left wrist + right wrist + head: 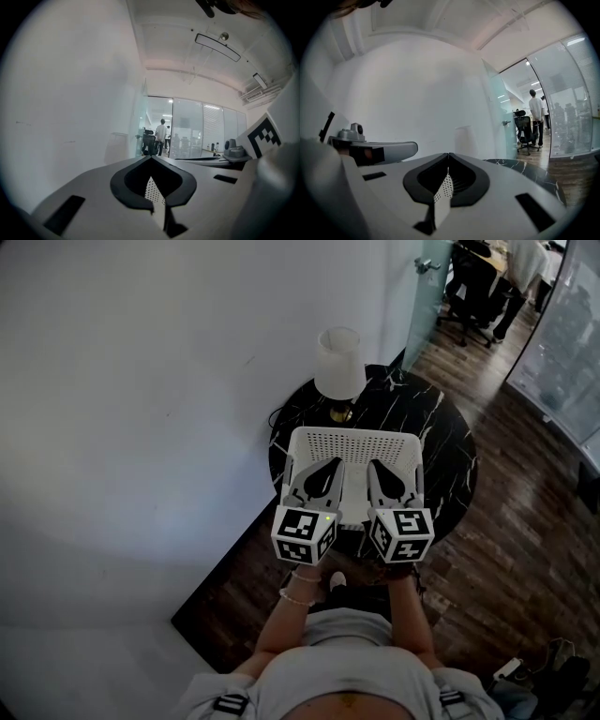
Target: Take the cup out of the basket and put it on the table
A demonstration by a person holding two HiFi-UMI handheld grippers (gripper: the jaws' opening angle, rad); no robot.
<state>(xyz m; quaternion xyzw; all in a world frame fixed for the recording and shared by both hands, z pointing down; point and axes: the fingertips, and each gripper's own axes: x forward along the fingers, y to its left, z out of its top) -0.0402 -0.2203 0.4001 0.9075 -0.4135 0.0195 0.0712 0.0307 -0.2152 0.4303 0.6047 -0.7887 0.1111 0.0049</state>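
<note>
A white perforated basket (356, 435) stands on the round black marble table (431, 418). No cup shows in any view; the inside of the basket is hidden behind the grippers. My left gripper (327, 471) and right gripper (385, 471) hover side by side over the basket's near half, pointing roughly level toward the wall. In the left gripper view the jaws of the left gripper (151, 157) meet at their tips, with a sliver of the basket (151, 190) seen through the slit below. The right gripper (448, 154) looks the same, shut, with the basket (443, 192) behind the slit.
A table lamp with a white shade (338, 362) stands at the table's back edge, close to the white wall (141, 381). Dark wooden floor (525, 521) surrounds the table. Beyond a glass door are office chairs (473, 287) and a standing person (161, 136).
</note>
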